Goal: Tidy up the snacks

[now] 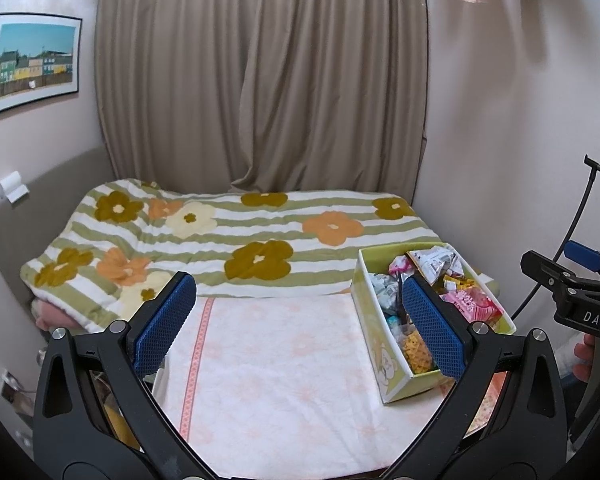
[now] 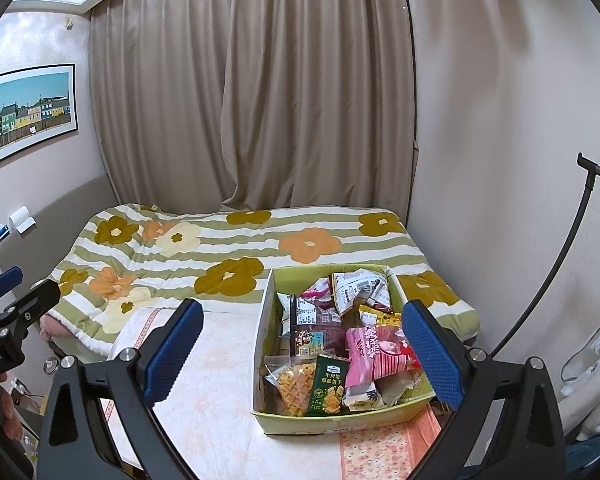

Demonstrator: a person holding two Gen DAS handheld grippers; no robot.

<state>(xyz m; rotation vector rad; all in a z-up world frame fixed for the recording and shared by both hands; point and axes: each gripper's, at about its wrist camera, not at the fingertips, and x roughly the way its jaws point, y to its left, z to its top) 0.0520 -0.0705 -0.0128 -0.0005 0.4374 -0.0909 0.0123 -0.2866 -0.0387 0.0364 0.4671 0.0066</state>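
Snacks filled a green box that sat on the pale pink cloth toward its right side. Nearest the cameras, the left gripper was spread wide with nothing between its blue pads, over the bare cloth left of the box. The right gripper was spread wide too, empty, framing the box. Beyond lay a striped flowered blanket, then beige curtains.
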